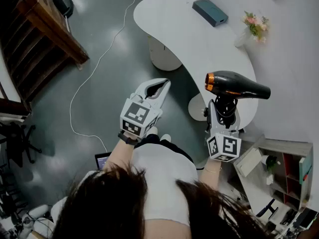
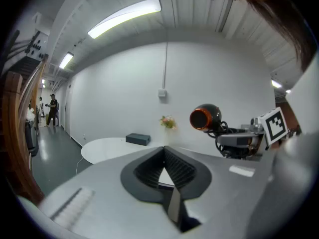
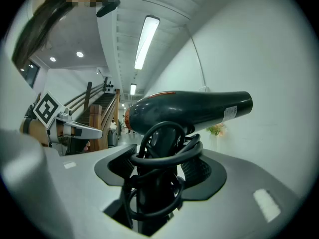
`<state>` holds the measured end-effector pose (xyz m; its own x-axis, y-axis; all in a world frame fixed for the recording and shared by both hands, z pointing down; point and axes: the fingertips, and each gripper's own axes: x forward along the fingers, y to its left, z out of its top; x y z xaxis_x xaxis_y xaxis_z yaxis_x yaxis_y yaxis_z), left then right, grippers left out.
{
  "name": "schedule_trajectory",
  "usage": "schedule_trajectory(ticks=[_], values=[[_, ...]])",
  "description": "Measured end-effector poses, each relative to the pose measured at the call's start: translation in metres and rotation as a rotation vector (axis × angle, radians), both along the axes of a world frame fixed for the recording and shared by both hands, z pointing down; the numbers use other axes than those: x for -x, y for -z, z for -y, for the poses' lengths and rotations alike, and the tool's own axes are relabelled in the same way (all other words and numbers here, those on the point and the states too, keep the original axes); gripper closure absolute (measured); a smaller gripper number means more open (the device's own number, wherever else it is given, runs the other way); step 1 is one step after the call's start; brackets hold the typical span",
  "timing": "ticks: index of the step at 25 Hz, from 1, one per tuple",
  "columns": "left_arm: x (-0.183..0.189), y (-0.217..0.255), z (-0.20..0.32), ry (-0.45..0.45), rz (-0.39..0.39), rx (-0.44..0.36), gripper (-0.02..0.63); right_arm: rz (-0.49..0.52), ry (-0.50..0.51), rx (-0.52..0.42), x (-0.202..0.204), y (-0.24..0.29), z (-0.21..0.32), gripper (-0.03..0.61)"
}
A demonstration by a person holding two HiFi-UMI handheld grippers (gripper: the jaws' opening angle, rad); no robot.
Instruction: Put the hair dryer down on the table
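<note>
The right gripper point(image 1: 222, 109) gripped the cord-wrapped handle of the hair dryer point(image 1: 239, 86) with its jaws set wide, holding it above the table point(image 1: 174, 24). The left gripper point(image 1: 157, 87) held nothing, and its fingertips seemed to meet.

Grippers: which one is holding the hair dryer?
The right gripper: its jaws clamp the hair dryer by its cord-wrapped handle. The left gripper has its jaws together with nothing between them.
</note>
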<state>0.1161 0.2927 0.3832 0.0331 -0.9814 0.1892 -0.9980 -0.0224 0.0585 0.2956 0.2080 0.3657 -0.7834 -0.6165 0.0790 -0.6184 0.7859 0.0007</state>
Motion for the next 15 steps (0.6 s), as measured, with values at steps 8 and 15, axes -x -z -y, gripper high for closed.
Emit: schedule_trajectory(ticks=[8, 15], values=[[-0.002, -0.002, -0.014, 0.052, 0.004, 0.006, 0.555, 0.025, 0.054, 0.002, 0.005, 0.001, -0.003, 0.301], [0.035, -0.01, 0.001, 0.084, -0.009, 0.008, 0.555, 0.011, 0.091, 0.026, 0.045, -0.01, 0.015, 0.301]])
